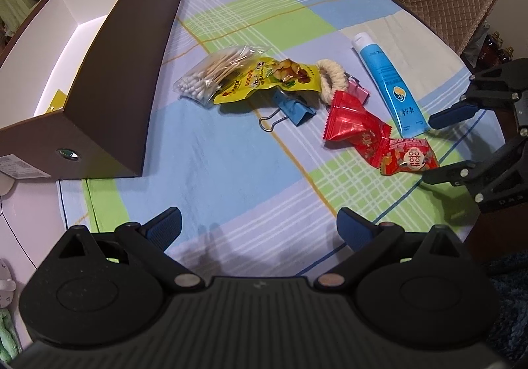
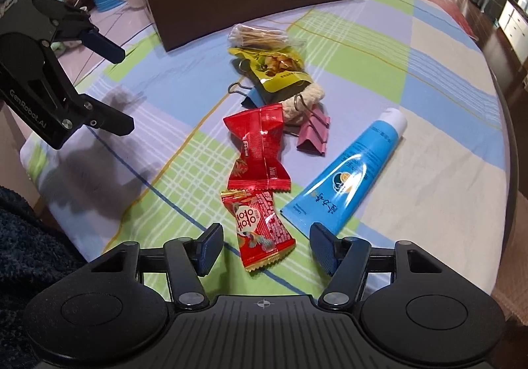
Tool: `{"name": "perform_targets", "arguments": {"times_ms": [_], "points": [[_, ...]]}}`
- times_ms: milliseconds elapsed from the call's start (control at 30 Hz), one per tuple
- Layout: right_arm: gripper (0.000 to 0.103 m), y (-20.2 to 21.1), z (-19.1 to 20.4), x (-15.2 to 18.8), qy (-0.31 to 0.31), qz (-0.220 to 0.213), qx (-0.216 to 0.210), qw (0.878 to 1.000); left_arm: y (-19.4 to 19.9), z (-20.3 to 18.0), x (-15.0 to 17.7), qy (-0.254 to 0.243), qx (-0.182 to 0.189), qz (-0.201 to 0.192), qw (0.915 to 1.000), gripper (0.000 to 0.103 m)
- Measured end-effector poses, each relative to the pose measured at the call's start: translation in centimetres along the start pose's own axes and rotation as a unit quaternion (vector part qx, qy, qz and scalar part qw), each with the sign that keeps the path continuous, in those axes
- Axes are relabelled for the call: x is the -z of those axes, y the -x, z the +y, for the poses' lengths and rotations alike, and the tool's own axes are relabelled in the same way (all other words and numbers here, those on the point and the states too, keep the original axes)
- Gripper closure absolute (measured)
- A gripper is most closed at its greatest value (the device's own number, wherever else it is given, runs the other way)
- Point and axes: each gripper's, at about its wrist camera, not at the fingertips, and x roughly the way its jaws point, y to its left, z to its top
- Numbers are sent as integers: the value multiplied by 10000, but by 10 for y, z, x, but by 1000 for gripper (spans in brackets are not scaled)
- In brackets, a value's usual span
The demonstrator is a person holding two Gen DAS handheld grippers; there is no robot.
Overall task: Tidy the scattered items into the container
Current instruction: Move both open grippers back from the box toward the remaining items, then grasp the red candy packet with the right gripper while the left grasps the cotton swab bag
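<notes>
Brown box (image 1: 109,78) stands on the checked cloth (image 1: 231,164) at the left of the table, its white inside showing, while the items lie loose beside it: cotton swabs (image 1: 211,72), yellow snack bag (image 1: 264,78), blue clip (image 1: 290,108), rope ring (image 1: 330,78), pink clip (image 2: 313,135), blue tube (image 2: 346,174) and two red packets (image 2: 257,151). Left gripper (image 1: 259,227) hovers over bare cloth, fingers wide, holding nothing. Right gripper (image 2: 264,243) has fingers wide on either side of the nearest red packet, not closed on it.
</notes>
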Motion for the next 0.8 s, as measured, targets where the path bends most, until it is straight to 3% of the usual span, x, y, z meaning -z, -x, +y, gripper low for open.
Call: {"name": "perform_targets", "arguments": {"times_ms": [233,300,433,467,600,800], "points": [[42,-7,3,-1,249,-12,-41,9997,-2,0,0,43,-16,24,10000,4],[54,-9,4,-1,309,3,-67,9995,-2,0,0,52,-21,34,10000,4],[58,-13,5,-1,409,-13,-52,9991,-3,0,0,69,-17,42,10000,4],[71,-13,6,0,461,-31,-58,9989,-3,0,-1,72,-12,42,10000,4],[75,-8,10,4,565,55,-140,9983,-5,-4,-3,92,54,29,9999,4],[75,14,-2,14,-25,-61,-152,9999,-8,-15,-14,149,362,-121,9992,4]]}}
